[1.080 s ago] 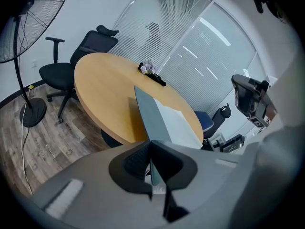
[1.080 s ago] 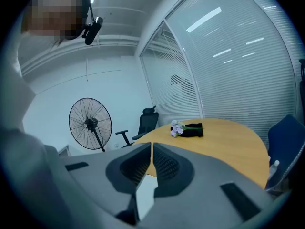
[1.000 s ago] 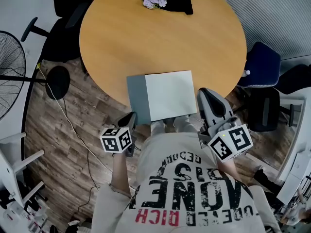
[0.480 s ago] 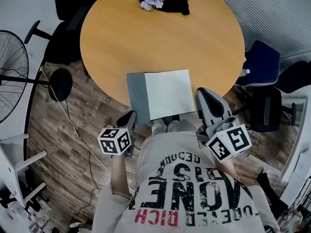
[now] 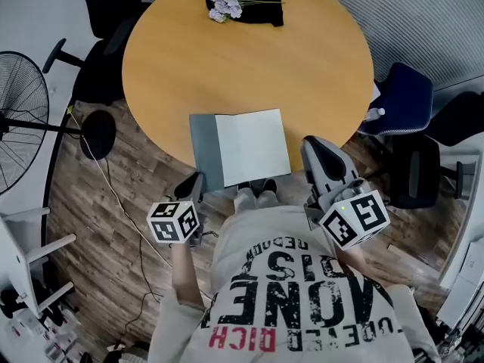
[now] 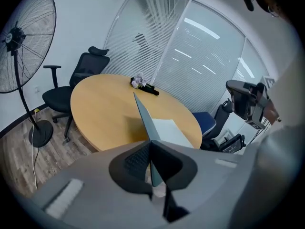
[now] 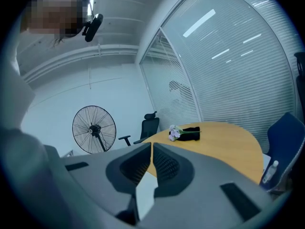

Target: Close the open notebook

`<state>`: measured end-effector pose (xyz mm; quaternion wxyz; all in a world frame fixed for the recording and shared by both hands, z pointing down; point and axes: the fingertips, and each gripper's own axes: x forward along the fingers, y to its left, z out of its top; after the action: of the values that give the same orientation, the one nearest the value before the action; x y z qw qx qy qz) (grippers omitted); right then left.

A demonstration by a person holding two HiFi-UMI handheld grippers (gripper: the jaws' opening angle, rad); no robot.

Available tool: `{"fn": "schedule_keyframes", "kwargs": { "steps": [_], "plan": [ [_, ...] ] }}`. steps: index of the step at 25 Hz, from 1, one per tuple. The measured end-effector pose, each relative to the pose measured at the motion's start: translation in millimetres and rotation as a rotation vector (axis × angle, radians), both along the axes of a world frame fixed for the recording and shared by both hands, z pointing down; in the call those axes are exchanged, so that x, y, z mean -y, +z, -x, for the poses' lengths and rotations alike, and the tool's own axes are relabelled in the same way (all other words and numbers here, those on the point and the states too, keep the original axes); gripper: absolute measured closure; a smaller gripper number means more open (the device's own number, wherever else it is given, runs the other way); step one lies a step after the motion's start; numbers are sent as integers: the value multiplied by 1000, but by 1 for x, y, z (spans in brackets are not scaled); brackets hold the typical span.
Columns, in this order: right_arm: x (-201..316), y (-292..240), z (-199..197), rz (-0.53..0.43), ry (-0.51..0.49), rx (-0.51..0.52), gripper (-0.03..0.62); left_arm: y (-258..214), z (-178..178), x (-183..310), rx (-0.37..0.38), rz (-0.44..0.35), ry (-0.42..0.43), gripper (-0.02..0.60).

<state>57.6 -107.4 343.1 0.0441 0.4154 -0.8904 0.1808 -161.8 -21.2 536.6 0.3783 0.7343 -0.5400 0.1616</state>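
Note:
The open notebook lies at the near edge of the round wooden table (image 5: 249, 59), white page (image 5: 252, 146) facing up and grey cover (image 5: 201, 146) on the left. My left gripper (image 5: 198, 181) is shut on the cover's near left corner. In the left gripper view the cover (image 6: 145, 120) rises edge-on from between the closed jaws of the left gripper (image 6: 152, 163), tilted up off the table. My right gripper (image 5: 310, 146) hovers just right of the page, off the table's edge. In the right gripper view, the right gripper (image 7: 151, 149) has its jaws together with nothing in them.
Purple flowers (image 5: 224, 4) lie on a black cloth (image 5: 261, 6) at the table's far side. A standing fan (image 5: 19, 119) and a black chair (image 5: 106, 6) are to the left. A blue chair (image 5: 401, 100) holding a bottle (image 5: 372, 114) stands to the right.
My left gripper has risen a little with the grey cover's corner, which now tilts up. My right gripper has drifted slightly beside the notebook. The page still lies flat.

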Motion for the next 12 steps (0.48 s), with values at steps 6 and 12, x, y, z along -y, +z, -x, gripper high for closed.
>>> {"fn": "schedule_keyframes", "kwargs": {
  "steps": [6,12],
  "plan": [
    [-9,1,-13,2,-30,17,574,-17,-15,0,25,-42,-18,563],
    [-19,6,-20,7,-81,11,574,-28,-35,0,28,-71,-31,563]
  ]
}}
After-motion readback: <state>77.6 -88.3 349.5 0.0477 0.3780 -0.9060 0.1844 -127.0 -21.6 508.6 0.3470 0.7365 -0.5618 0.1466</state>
